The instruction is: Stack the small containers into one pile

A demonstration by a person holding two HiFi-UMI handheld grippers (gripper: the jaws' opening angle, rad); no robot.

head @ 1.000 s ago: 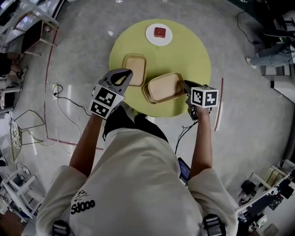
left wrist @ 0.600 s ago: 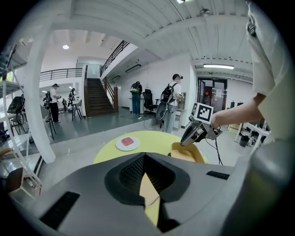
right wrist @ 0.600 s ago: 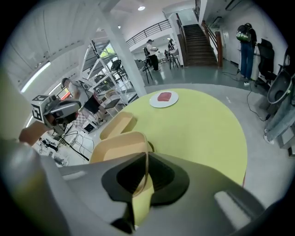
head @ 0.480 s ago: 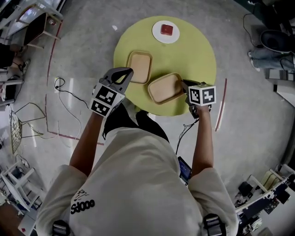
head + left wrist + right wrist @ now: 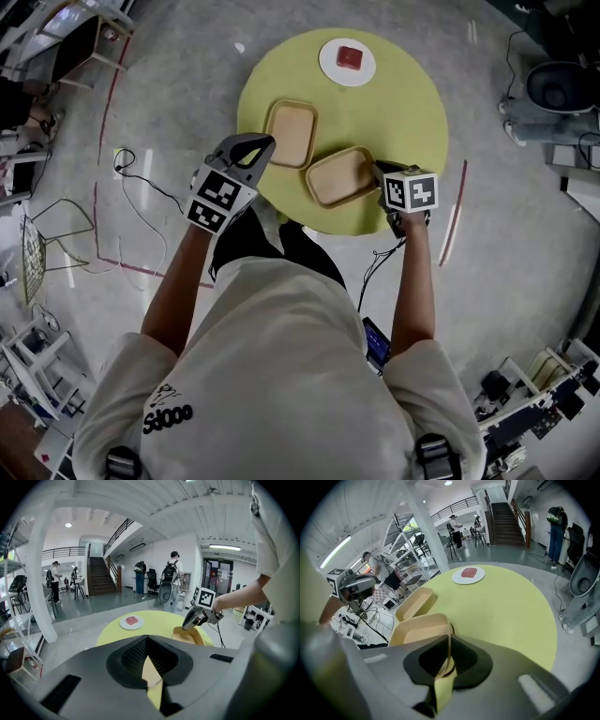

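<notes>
1. The round yellow-green table (image 5: 403, 103) carried all items. The two tan containers sat side by side ahead of the jaw tips and were not yet stacked.
2. Near container (image 5: 342, 176): the right gripper (image 5: 448, 649) was clamped on its thin rim wall, which ran out from between the closed jaws. The tray body lay ahead and left of the tips. Whether it rested on the table or was lifted clear could not be determined.
3. Far container (image 5: 291, 133): it sat just beyond the tips of the left gripper (image 5: 265, 142). Those jaws were fully together, with nothing seen gripped. Only a tan sliver showed through the gap behind the tips.
4. White plate (image 5: 330, 67) with a red block (image 5: 350, 57): well beyond both sets of tips and not involved.
5. Handling, as judged: the trays looked light, thin-walled, slightly flexible and smooth. A one-edge pinch would probably let the far side droop. The better hold is mid-way along a long rim wall, seated deep, with a level descent so the trays nest.
6. Against one second earlier: both grips were unchanged. The table and plate sat further right in the head view. The held container looked flatter, with its corner slightly nearer the far one.
</notes>
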